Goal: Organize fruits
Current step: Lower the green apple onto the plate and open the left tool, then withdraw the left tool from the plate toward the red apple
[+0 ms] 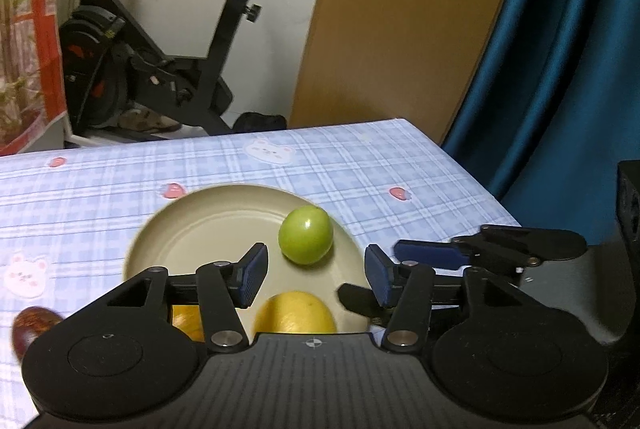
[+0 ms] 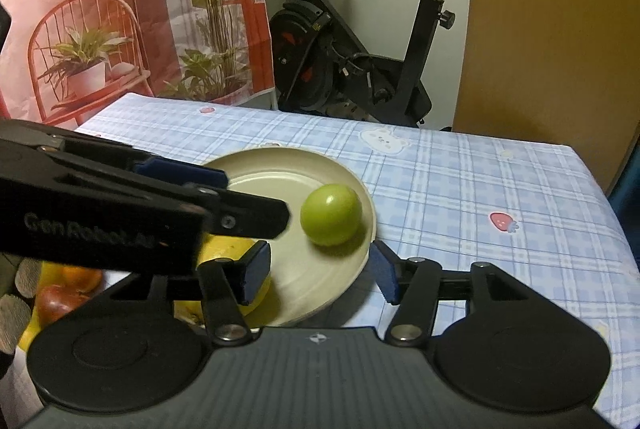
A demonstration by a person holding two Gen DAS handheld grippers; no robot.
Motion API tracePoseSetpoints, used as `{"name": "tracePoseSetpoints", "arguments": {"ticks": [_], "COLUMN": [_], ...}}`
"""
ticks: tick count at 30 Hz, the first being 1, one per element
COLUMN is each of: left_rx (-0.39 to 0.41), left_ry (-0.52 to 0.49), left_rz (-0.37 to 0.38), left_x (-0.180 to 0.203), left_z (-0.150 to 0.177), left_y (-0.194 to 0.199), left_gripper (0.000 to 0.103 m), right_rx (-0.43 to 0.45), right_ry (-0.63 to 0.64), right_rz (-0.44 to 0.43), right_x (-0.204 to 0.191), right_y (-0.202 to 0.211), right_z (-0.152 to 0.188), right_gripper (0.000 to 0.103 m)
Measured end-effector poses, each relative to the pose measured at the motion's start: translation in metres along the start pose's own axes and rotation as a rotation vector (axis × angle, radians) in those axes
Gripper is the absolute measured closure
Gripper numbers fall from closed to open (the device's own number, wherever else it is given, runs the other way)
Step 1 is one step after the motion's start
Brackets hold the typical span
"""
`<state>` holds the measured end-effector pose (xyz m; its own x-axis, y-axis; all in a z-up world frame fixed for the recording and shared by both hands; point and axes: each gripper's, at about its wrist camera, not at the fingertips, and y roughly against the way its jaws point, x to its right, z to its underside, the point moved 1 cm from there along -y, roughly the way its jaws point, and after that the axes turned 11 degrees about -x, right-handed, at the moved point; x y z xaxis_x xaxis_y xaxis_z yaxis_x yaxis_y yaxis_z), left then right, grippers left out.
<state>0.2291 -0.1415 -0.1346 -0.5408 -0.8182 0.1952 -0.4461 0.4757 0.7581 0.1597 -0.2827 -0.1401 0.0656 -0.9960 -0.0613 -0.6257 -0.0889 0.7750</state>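
- Your left hand-held gripper [image 1: 316, 275] hangs over the near half of the cream plate [image 1: 192, 229], jaws spread wide with nothing between them.
- Just under its pads, at 6 o'clock on the plate, sits one yellow fruit [image 1: 295, 313]; part of it is hidden by the gripper body, so you cannot judge its long axis.
- The green fruit [image 1: 306, 235] lies straight ahead at 12 o'clock from the left gripper, close to the plate's right rim. It is round, so no axis matters.
- Your right hand-held gripper [image 2: 320, 269] is also open and empty; from it the green fruit sits ahead at about 12 o'clock, just beyond the plate's near rim.
- I judge the left gripper nearer to both fruits on the plate.
- Off the plate, at 9 o'clock on the worktop [image 2: 460, 189], more fruit waits: a dark red one [image 2: 56, 303] and at least one orange one [image 2: 80, 279].
- Count: one plate, one green, one yellow on it; the pile is partly hidden.
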Motion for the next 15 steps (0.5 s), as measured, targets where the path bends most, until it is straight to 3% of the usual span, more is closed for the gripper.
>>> {"name": "tracePoseSetpoints", "arguments": {"ticks": [15], "left_rx": [0.049], "left_ry": [0.044], "left_rz": [-0.121], "left_x": [-0.031], "left_z": [0.025], "left_y": [0.069], "left_gripper": [0.047], "right_rx": [0.044], "right_ry": [-0.060], "right_rz": [-0.037], "right_x": [-0.030], "right_y": [0.039], "right_z": [0.008], "right_gripper": [0.042]}}
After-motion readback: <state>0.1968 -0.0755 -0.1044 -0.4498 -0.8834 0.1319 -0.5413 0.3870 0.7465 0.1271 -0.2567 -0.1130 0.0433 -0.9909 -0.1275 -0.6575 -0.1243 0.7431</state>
